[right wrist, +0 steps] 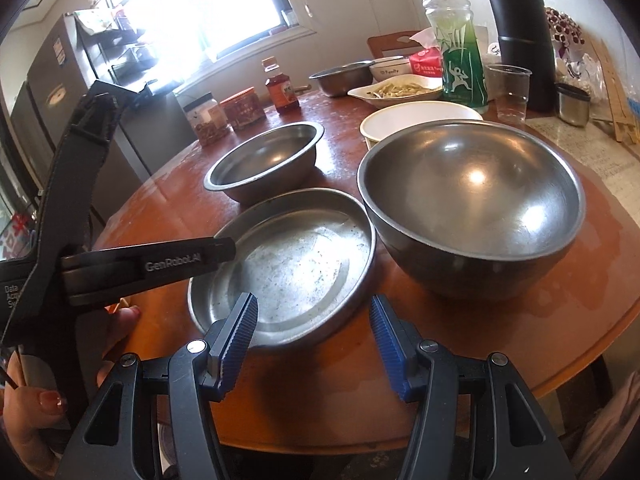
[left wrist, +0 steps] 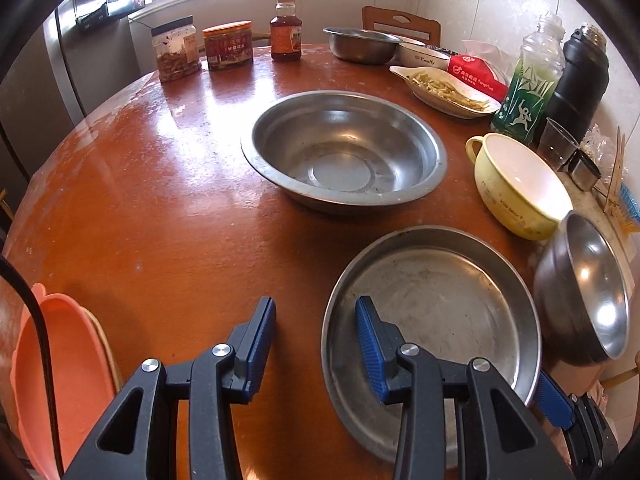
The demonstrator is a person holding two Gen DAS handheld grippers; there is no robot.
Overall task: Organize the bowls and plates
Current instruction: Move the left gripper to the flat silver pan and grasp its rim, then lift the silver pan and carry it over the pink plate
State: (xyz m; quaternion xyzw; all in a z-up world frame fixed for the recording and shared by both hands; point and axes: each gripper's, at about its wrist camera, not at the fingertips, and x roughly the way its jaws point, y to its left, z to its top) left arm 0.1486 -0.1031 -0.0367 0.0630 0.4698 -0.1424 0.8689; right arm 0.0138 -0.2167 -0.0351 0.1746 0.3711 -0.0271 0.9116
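A shallow steel plate [left wrist: 440, 308] lies at the near right of the round wooden table [left wrist: 168, 208]. My left gripper [left wrist: 316, 320] is open and empty, straddling the plate's left rim. A wide steel basin [left wrist: 344, 148] sits mid-table. A deep steel bowl [left wrist: 588, 292] and a yellow-rimmed white bowl [left wrist: 520, 184] stand to the right. In the right wrist view, my right gripper [right wrist: 312, 320] is open and empty at the near rim of the plate [right wrist: 288, 264], with the deep bowl [right wrist: 472, 200], the basin [right wrist: 268, 156] and the white bowl [right wrist: 416, 120] beyond. The left gripper's body [right wrist: 132, 268] reaches in from the left.
An orange plastic dish [left wrist: 68, 368] sits at the table's near left edge. Jars [left wrist: 176, 48], a sauce bottle [left wrist: 286, 28], a small steel bowl [left wrist: 360, 44], a dish of food [left wrist: 444, 88], a green bottle [left wrist: 528, 88], a black flask [left wrist: 580, 76] and a plastic cup [left wrist: 558, 144] line the far side.
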